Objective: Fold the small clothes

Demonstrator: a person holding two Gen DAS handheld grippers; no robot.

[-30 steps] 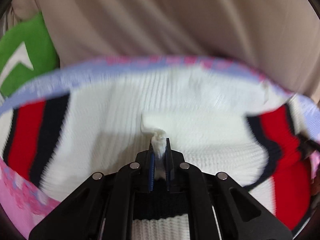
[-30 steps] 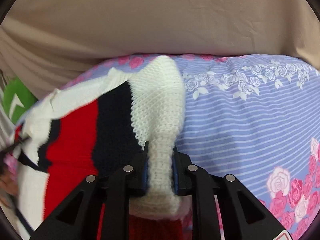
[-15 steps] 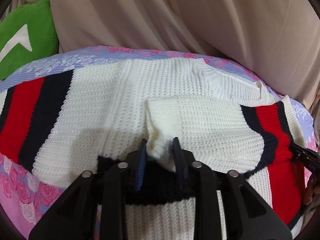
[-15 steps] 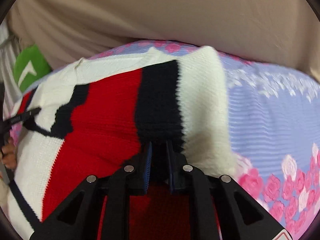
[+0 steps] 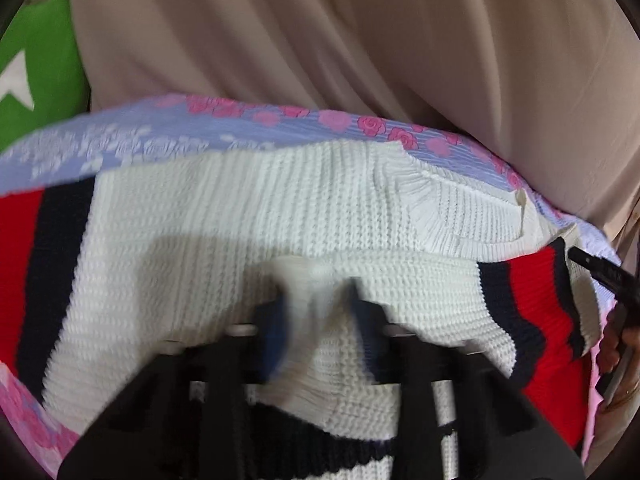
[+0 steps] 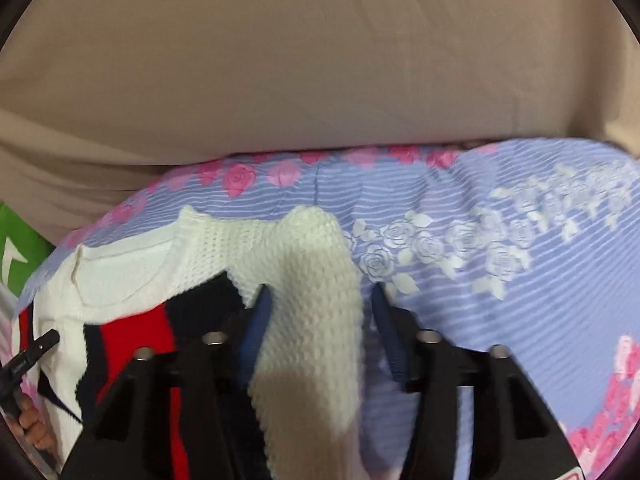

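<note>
A white knit sweater (image 5: 248, 216) with red and navy stripes lies spread on a flowered bedsheet (image 5: 168, 144). One sleeve is folded across its front. My left gripper (image 5: 316, 300) is open, its jaws apart over the folded sleeve's white cuff (image 5: 320, 344). In the right wrist view the sweater (image 6: 128, 272) lies at the left. My right gripper (image 6: 320, 304) is open, its jaws wide on either side of the white knit edge (image 6: 316, 320), which lies loose between them.
A beige cloth (image 5: 360, 40) hangs behind the bed, also in the right wrist view (image 6: 320, 60). A green pillow (image 5: 36, 80) sits at the far left. The blue and pink sheet (image 6: 500, 280) stretches to the right of the sweater.
Both grippers have opened and let go of the sweater. The left one released the sleeve cuff onto the sweater's front; the right one released the knit edge, which now lies on the sheet.
</note>
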